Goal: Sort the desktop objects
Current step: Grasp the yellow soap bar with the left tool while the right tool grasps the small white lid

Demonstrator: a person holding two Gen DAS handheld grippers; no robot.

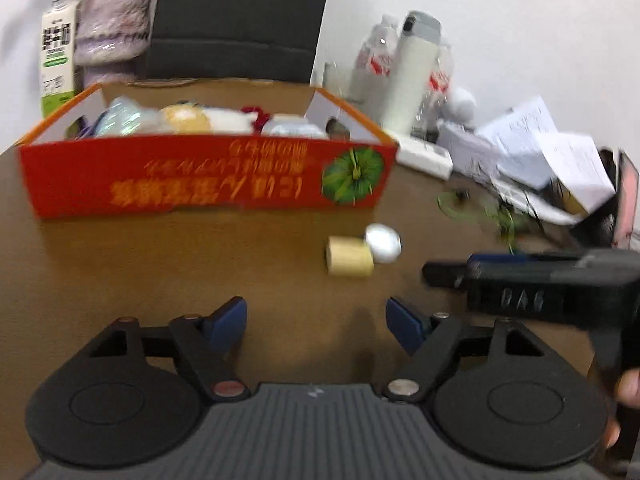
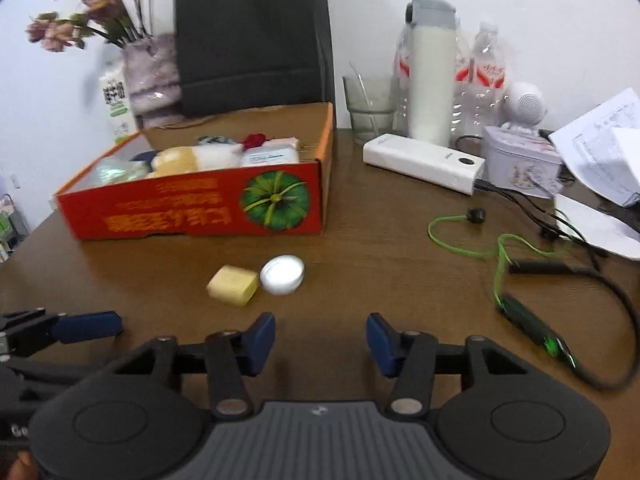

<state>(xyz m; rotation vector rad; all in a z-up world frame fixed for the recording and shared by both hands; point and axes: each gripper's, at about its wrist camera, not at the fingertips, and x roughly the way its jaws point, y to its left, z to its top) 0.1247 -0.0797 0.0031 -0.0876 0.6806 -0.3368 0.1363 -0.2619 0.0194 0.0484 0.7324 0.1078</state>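
Grippers hover over my brown desk [image 2: 380, 240], nothing between either pair of jaws: left gripper [image 1: 316, 322] spread, right gripper [image 2: 321, 338] spread narrower. Toward the far left edge sits the red box [image 2: 192, 208], already holding items. Mid-desk, a yellow block [image 2: 233, 285] touches a white cap [image 2: 282, 274]; green cable [image 2: 500, 252] trails right.

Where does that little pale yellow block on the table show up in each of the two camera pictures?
Left wrist view: the yellow block lies right of centre, touching a white round lid.
Right wrist view: the block lies left of centre, the lid on its right.
Shared landmark: the red box behind it.
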